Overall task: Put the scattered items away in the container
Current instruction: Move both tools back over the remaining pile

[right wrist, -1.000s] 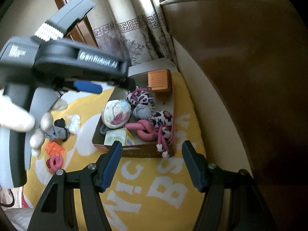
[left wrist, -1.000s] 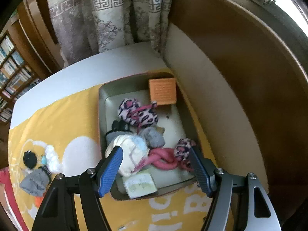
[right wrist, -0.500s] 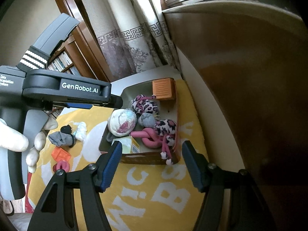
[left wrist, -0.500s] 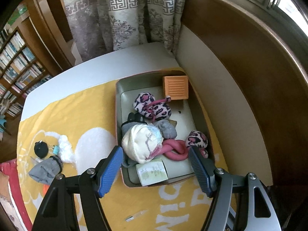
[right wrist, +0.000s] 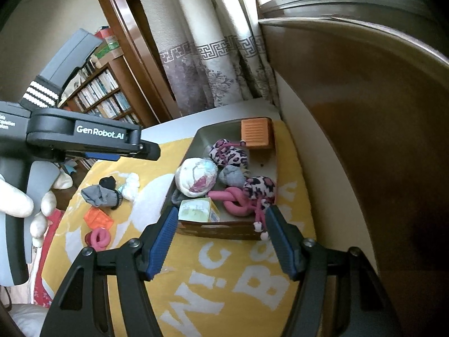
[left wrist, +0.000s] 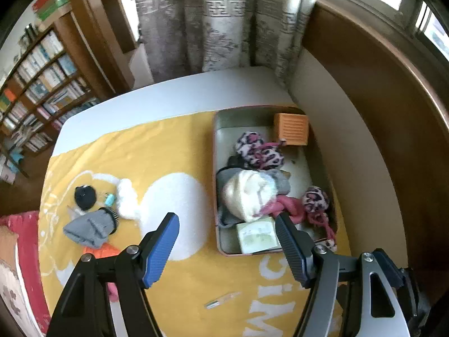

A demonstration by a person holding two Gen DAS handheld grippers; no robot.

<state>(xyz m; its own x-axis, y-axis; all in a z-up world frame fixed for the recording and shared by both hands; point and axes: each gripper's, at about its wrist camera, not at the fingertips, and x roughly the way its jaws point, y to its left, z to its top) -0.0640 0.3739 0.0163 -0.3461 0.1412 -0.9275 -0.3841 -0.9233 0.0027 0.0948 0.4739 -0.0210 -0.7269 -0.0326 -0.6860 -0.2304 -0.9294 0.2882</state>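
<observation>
Left hand-held gripper has pulled back from the container toward the bed's left side; jaws half open, empty (right likewise). Grey sock and other scattered items remain left of the container, still to collect.

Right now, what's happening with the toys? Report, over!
Left gripper open, empty. Right gripper open, empty. Tray holds white ball, plus more. Grey sock, black pouch lie outside on yellow blanket. Nothing blocking.

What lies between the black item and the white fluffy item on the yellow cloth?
A small teal item lies between the black item and the white fluffy item, clearest in the left wrist view.
</observation>
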